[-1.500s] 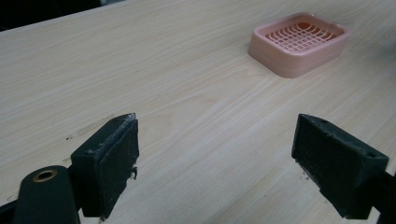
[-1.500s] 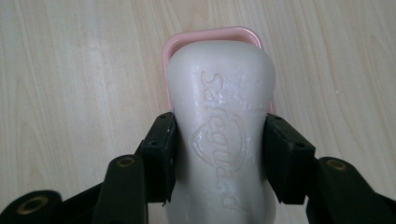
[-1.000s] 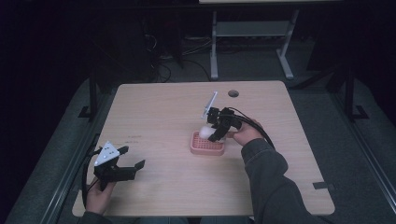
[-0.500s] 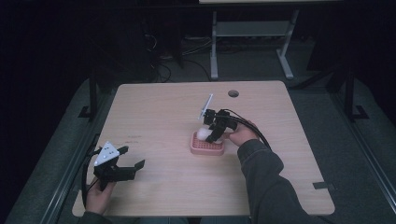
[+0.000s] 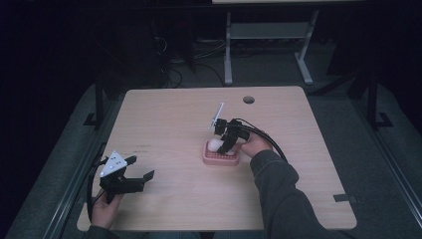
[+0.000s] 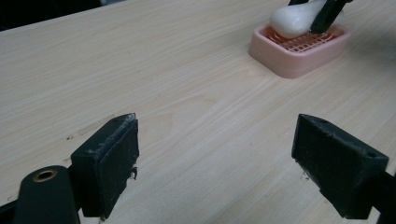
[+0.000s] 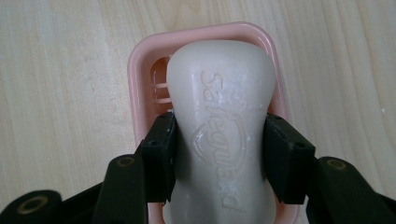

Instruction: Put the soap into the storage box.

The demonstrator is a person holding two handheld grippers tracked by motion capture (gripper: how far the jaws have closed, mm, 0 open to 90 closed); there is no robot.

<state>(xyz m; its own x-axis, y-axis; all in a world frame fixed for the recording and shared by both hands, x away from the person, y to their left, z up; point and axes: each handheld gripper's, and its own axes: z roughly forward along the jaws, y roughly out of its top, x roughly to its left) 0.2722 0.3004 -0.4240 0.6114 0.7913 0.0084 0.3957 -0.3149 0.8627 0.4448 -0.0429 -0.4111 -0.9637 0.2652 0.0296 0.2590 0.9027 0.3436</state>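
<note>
A white bar of soap (image 7: 222, 116) with raised lettering is clamped at its narrow waist by my right gripper (image 7: 219, 154), directly over a pink soap dish (image 7: 140, 84). In the high view the soap (image 5: 215, 145) sits low over the pink soap dish (image 5: 220, 158) near the table's middle, with the right gripper (image 5: 226, 144) above it. From the left gripper view, the soap (image 6: 294, 18) hangs just above the dish (image 6: 299, 51). My left gripper (image 5: 139, 169) stands open near the table's front left, its jaws (image 6: 215, 158) wide apart over bare wood.
The wooden table (image 5: 164, 124) has a round cable hole (image 5: 248, 99) at its back edge. A dark floor and a metal desk frame (image 5: 263, 35) lie beyond. A black cable (image 5: 271, 144) loops from the right gripper along the sleeve.
The right gripper has come down a little with the soap, bringing it closer to the pink dish. The left gripper has stayed in place.
</note>
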